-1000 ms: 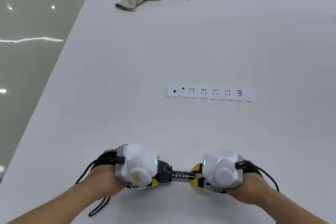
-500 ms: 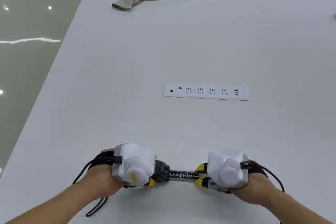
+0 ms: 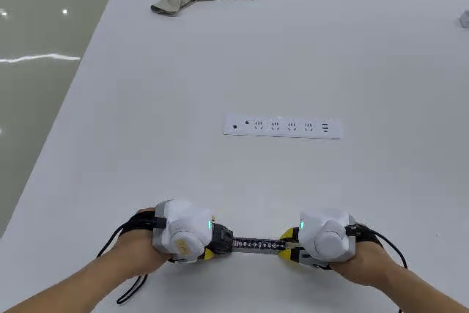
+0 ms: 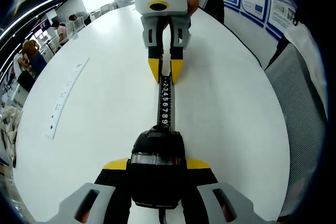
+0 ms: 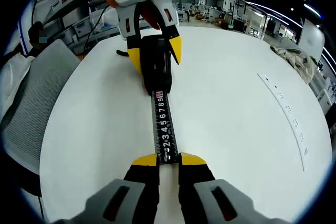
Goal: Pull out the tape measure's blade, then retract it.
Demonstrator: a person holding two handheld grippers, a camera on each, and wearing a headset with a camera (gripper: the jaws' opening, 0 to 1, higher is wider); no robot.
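White workbench [image 3: 183,71]; left gripper [image 3: 211,244] clamped on tape measure [image 4: 157,161]; right gripper [image 5: 169,160] pinching its blade [image 5: 164,124].

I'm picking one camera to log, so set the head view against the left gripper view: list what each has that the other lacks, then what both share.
Head view: the person's left hand gripping the left gripper from behind. Left gripper view: a grey mesh chair beside the table, and people in the background. Both: the tape measure case between the left jaws, its blade pinched by the right gripper, the power strip, the table.
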